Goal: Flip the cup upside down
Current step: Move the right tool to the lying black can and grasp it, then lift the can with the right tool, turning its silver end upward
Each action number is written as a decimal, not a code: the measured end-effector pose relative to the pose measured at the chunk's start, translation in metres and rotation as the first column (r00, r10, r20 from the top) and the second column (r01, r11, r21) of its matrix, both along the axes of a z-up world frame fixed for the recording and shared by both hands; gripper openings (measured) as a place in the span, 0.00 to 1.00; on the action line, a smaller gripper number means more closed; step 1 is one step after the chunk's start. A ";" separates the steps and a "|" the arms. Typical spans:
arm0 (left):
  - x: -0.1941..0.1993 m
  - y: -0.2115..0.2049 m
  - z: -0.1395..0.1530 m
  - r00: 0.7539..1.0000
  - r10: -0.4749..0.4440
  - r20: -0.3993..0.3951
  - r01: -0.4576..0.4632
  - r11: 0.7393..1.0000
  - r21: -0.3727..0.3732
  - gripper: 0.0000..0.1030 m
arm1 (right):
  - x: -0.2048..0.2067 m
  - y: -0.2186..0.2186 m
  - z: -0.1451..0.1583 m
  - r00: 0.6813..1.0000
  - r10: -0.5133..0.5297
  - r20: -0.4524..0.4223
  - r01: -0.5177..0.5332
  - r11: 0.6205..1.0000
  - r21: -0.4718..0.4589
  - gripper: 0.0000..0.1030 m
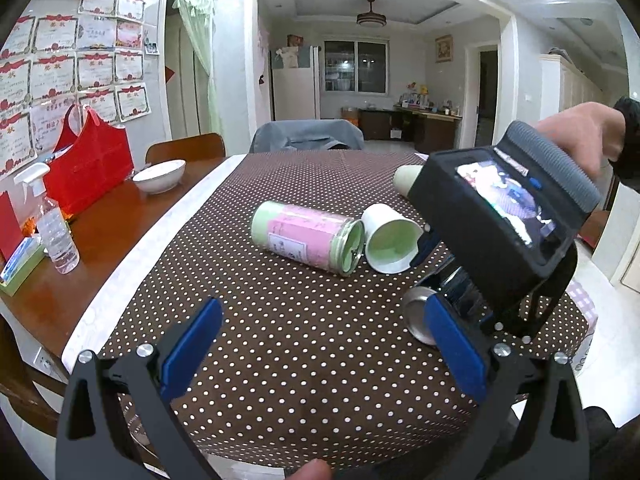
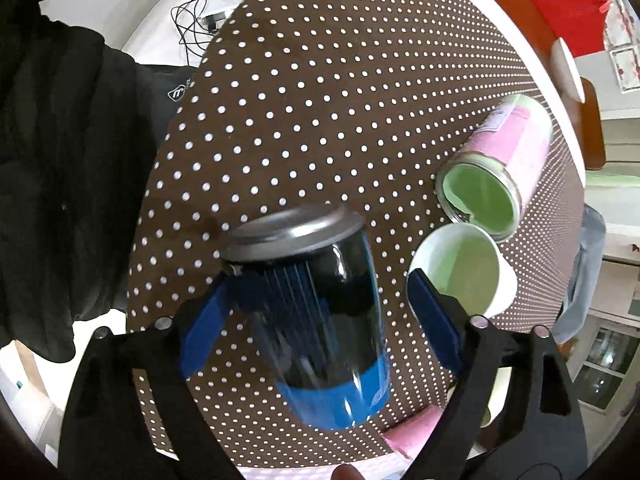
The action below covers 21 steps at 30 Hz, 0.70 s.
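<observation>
A white paper cup (image 1: pixel 390 240) with a green inside lies on its side on the dotted tablecloth, mouth toward me; it also shows in the right wrist view (image 2: pixel 464 270). My right gripper (image 2: pixel 316 312) is open, its blue pads on either side of a dark blue can (image 2: pixel 320 320) lying on the cloth, right pad at the cup's rim. In the left wrist view the right gripper's body (image 1: pixel 504 216) hangs over the can (image 1: pixel 420 312). My left gripper (image 1: pixel 324 344) is open and empty above the cloth, nearer than the cup.
A pink and green tin (image 1: pixel 308 236) lies on its side touching the cup. A cream roll (image 1: pixel 406 178) lies behind. On the wooden table at left are a white bowl (image 1: pixel 160 174), a red bag (image 1: pixel 90 164) and a spray bottle (image 1: pixel 54 220).
</observation>
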<state>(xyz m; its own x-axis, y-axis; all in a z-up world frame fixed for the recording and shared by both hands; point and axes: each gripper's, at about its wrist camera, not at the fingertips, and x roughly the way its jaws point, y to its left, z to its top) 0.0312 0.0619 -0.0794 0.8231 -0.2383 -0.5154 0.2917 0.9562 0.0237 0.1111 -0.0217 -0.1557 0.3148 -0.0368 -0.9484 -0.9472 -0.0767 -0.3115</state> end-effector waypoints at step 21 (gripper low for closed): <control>-0.009 -0.016 0.010 0.999 -0.037 0.024 0.037 0.999 -0.012 0.96 | 0.029 -0.078 0.044 0.921 -0.377 -0.102 0.386 0.843 0.375 0.64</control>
<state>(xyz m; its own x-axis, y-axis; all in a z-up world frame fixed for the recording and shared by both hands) 0.0222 0.0461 -0.0690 0.8259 -0.2751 -0.4922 0.3262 0.9451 0.0190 0.1398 -0.0996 -0.1121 0.3284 0.2154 -0.9196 -0.8843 0.4121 -0.2193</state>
